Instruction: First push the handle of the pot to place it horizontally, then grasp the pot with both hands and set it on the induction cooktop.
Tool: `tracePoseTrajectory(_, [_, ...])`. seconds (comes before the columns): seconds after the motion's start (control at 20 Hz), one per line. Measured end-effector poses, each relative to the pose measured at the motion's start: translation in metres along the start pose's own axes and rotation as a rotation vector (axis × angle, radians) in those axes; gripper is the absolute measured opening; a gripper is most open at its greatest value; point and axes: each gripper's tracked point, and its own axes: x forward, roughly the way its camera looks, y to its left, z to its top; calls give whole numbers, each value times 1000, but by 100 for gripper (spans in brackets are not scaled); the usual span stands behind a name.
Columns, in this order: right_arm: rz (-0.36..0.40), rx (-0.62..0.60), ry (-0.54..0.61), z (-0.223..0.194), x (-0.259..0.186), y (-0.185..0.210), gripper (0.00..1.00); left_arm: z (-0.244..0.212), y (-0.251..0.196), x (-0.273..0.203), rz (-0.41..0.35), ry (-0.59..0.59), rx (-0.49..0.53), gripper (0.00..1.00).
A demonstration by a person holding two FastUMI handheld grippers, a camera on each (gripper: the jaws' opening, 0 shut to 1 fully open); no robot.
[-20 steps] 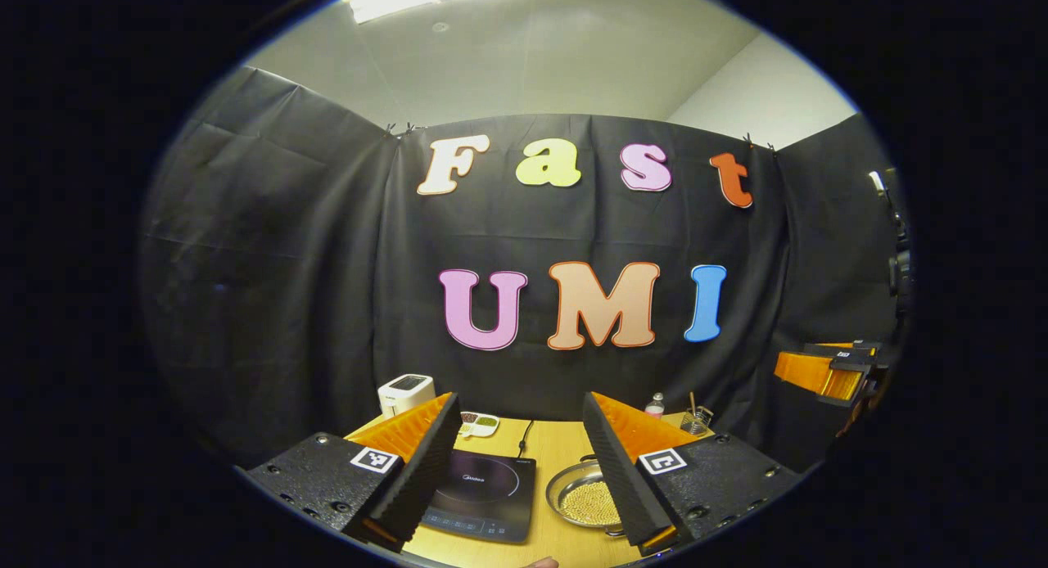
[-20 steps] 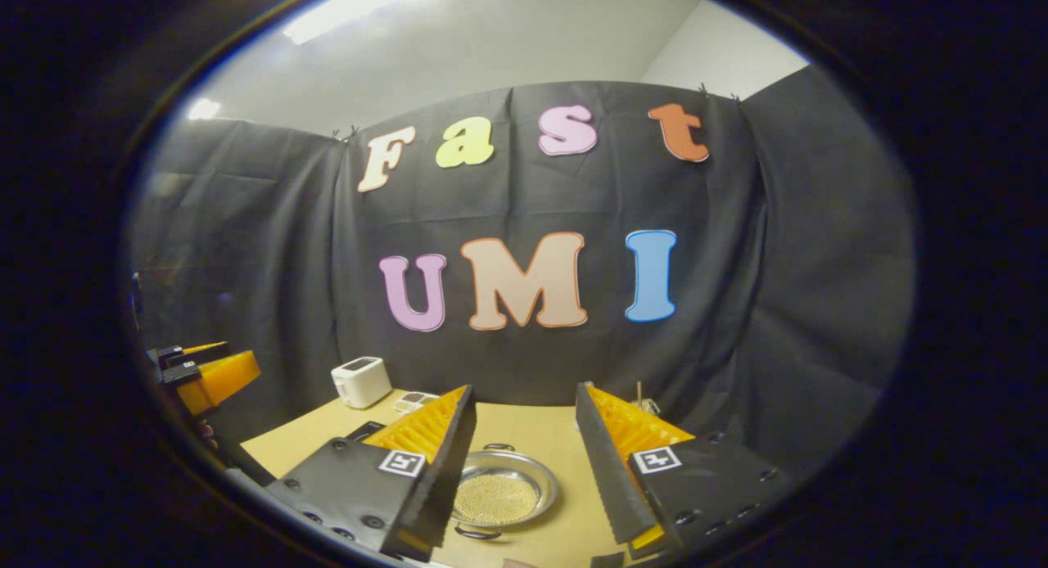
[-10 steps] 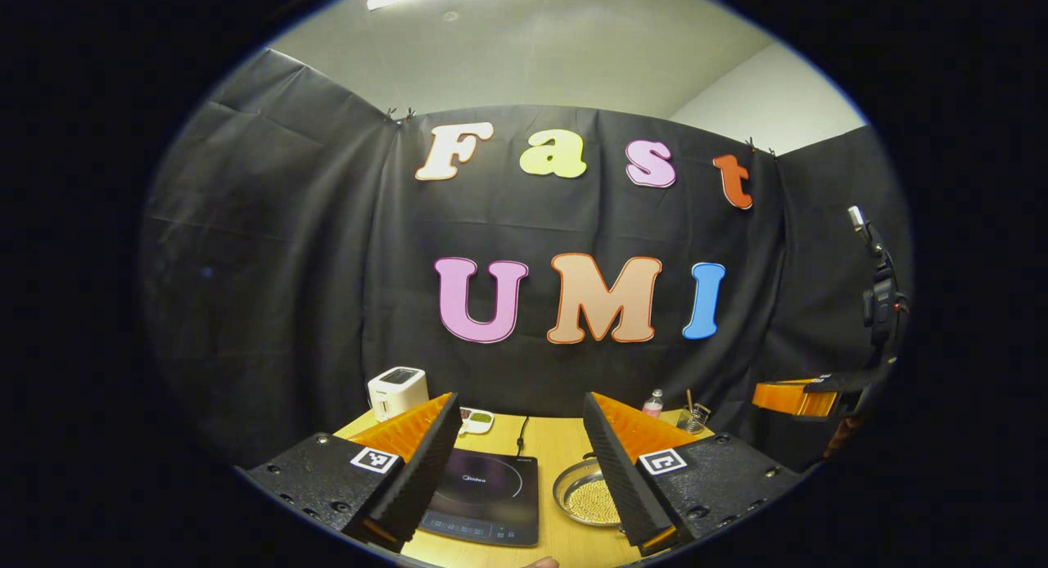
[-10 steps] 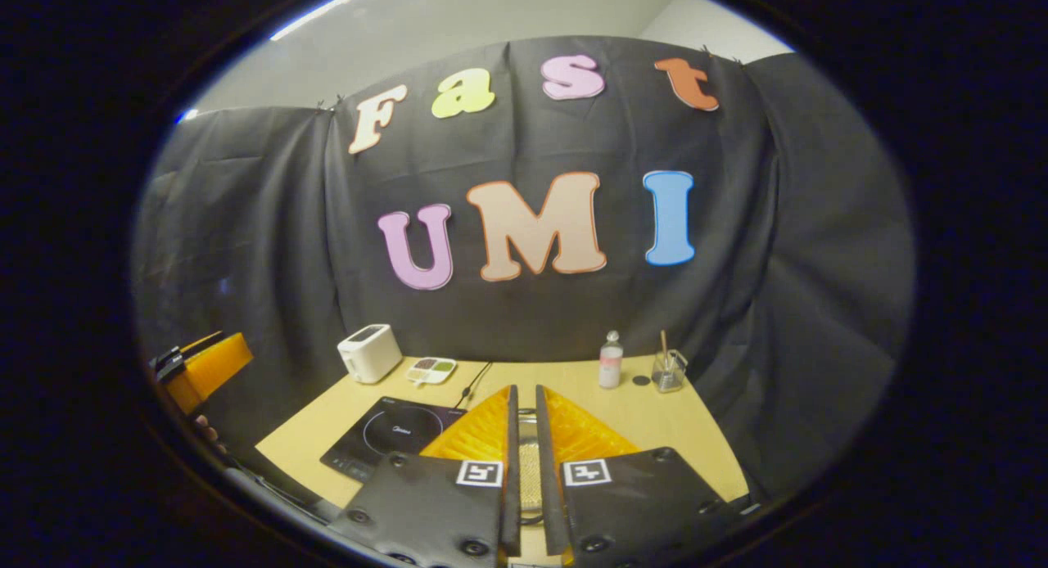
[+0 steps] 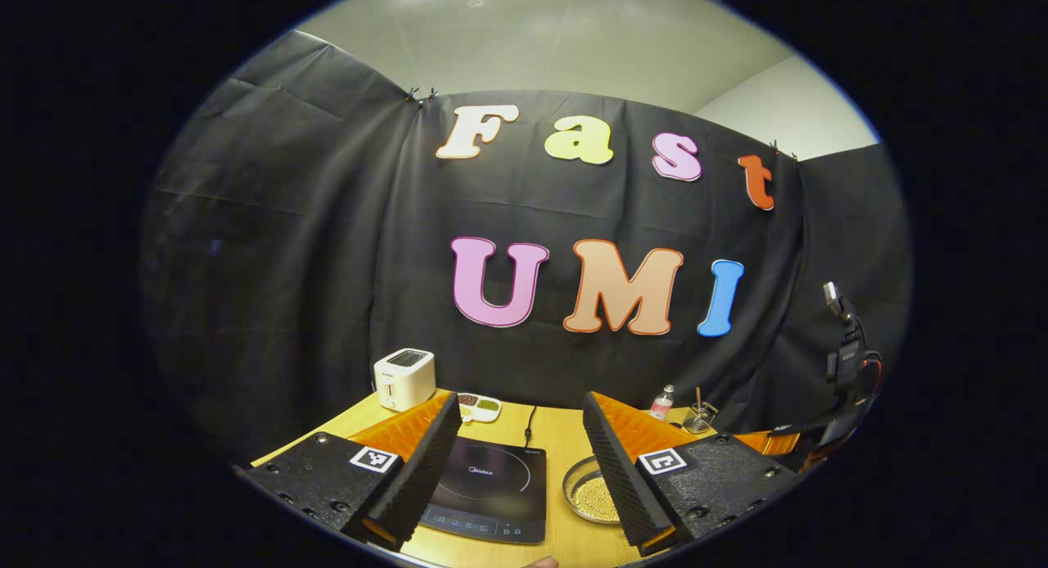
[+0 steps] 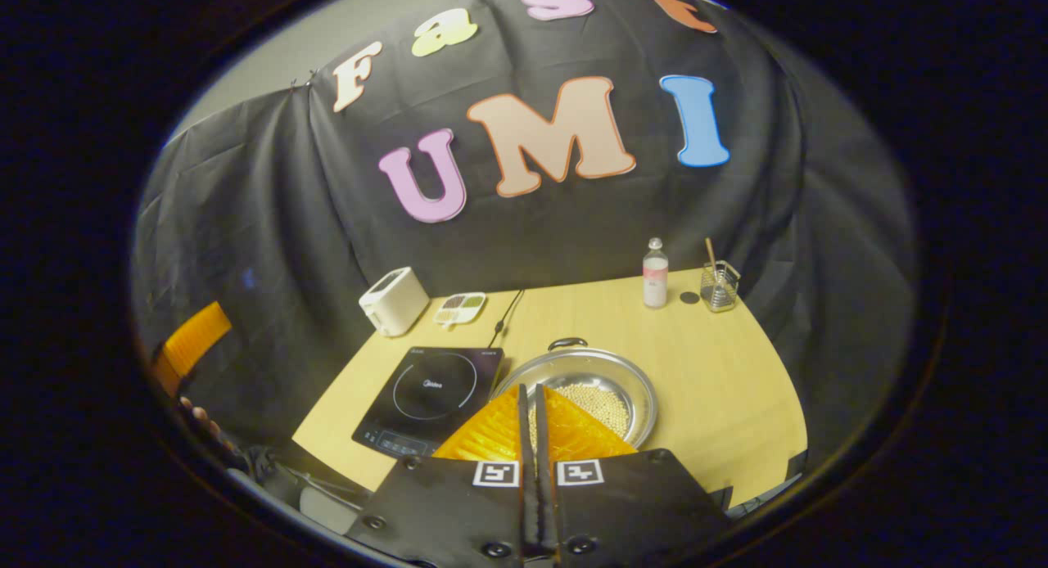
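A shallow silver pot (image 6: 610,373) holding pale beads sits on the wooden table (image 6: 737,388), just right of the black induction cooktop (image 6: 430,392). One dark loop handle (image 6: 566,341) shows at the pot's far rim; the near rim is hidden behind my right gripper (image 6: 530,388). That gripper is shut with nothing between its fingers and hangs over the pot's near side. In the left gripper view my left gripper (image 5: 520,404) stands open and empty above the table's front, with the cooktop (image 5: 491,486) and pot (image 5: 591,494) between its fingers. The right gripper (image 5: 770,442) appears at the far right.
Along the back of the table stand a white toaster (image 6: 393,299), a small divided dish (image 6: 460,308), a bottle (image 6: 654,273) and a glass holder with a stick (image 6: 717,286). The cooktop's cable (image 6: 506,314) runs backward. The left gripper (image 6: 190,343) and a hand (image 6: 196,416) are at the left.
My right gripper has closed its fingers, risen and tilted down over the pot. The left gripper stayed open and shifted only slightly.
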Motion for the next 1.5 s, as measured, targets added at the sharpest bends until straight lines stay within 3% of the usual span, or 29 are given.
tracePoseTrajectory(0.25, [95,15,93,-25,38,5,0,1,2,11,62,11,17,91])
tracePoseTrajectory(0.7, [246,-45,334,-117,84,22,0,-15,7,0,228,98,50,92])
tracePoseTrajectory(0.75, [256,-54,350,-123,89,22,0,-16,8,-2,249,107,47,89])
tracePoseTrajectory(1.0, [335,-99,392,-152,101,38,0,-26,6,-14,319,174,84,92])
tracePoseTrajectory(1.1, [344,-107,423,-168,104,38,3,-26,3,-18,330,192,109,87])
tracePoseTrajectory(1.25, [346,-118,482,-187,103,34,0,-27,-4,-21,343,203,114,90])
tracePoseTrajectory(1.5, [342,-166,537,-208,107,23,0,-25,-13,-29,363,198,124,87])
